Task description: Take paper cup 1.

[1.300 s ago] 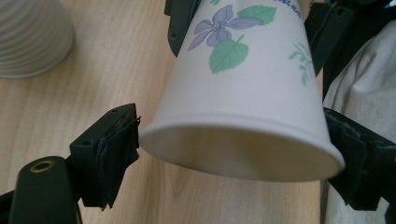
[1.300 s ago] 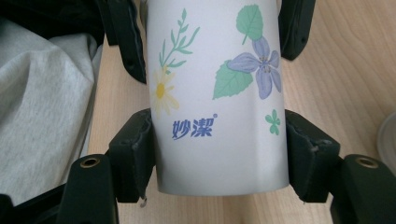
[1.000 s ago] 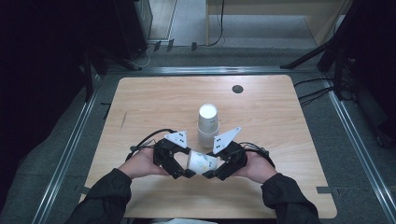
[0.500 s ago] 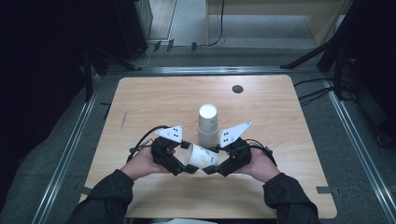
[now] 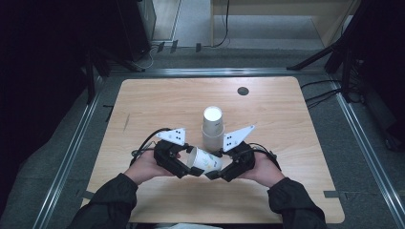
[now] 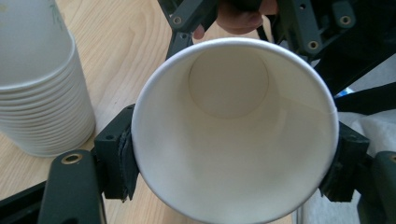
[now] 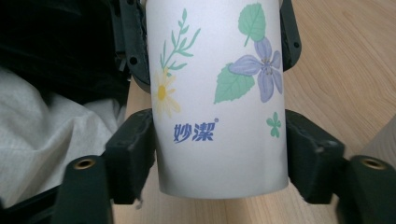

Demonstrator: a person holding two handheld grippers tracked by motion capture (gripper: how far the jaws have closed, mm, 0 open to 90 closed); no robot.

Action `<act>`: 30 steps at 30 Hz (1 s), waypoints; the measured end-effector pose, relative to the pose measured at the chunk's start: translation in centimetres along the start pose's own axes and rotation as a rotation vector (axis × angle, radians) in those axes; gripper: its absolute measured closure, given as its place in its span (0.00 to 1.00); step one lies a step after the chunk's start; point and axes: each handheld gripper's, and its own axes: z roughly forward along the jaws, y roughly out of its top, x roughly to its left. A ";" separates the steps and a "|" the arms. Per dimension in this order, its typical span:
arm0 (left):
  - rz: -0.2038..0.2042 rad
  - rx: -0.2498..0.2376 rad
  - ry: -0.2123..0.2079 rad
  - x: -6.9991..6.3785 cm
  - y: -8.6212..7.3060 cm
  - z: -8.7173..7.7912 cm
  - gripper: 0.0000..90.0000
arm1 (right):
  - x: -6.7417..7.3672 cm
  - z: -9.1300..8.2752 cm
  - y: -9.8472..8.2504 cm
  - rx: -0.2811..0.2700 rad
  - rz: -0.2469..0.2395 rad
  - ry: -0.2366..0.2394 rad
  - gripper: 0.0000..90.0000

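A single paper cup (image 5: 205,161) is held on its side just above the table (image 5: 286,119), between the two grippers, near the person's edge. In the high view it lies level, mouth toward the left gripper (image 5: 188,168), base toward the right gripper (image 5: 216,172).

Left gripper: jaws have just been closing, with the cup between them. In the left gripper view the pads (image 6: 125,158) are pressed against the cup (image 6: 233,130) at its rim, one on each side; the open mouth faces the camera and the inside is seen down to the base. Clamped on the cup.

Right gripper: jaws have just been opening, cup between them. In the right gripper view the pads (image 7: 135,154) sit either side of the cup (image 7: 219,102) near its base end. The wall looks touched on both sides, but whether it is still pressed cannot be told. Flower and leaf print plus blue lettering are seen on the wall.

A stack (image 5: 212,128) of nested cups stands upright, upside down, near the table's middle, just beyond the held cup and apart from it. Its ribbed rims (image 6: 42,130) are seen at the left of the left gripper view. A dark round spot (image 5: 243,90) is seen toward the far edge.
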 end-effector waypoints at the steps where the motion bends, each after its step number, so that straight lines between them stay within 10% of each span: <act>1: 0.002 0.005 0.000 0.0 0.0 -0.1 0.27 | 0.0 0.1 0.0 0.005 -0.001 -0.007 0.30; 30: 0.046 0.351 0.089 -0.4 -0.3 2.6 0.26 | -0.1 3.8 -1.0 0.201 -0.062 -0.040 0.31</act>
